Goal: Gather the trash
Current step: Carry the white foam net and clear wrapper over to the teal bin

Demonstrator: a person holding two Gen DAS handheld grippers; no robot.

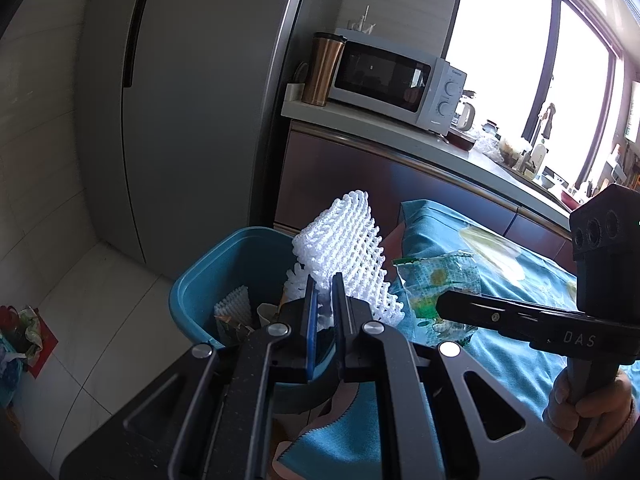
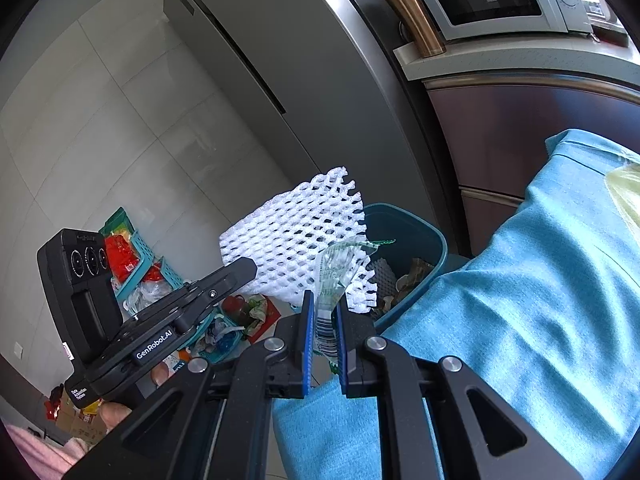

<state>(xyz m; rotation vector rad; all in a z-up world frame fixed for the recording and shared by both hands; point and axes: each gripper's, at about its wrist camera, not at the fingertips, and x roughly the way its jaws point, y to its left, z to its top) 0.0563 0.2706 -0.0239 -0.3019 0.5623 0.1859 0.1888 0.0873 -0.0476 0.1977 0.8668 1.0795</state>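
Observation:
My left gripper is shut on a white foam fruit net, which stands up above the blue trash bin. The same foam net shows in the right wrist view, held by the left gripper from the left. My right gripper is shut on a clear plastic wrapper with green print, near the bin. In the left wrist view that wrapper hangs from the right gripper over the table edge. The bin holds another foam net and scraps.
A table with a blue cloth fills the right side. A grey fridge stands behind the bin. A microwave and copper tumbler sit on the counter. Baskets of clutter lie on the floor left.

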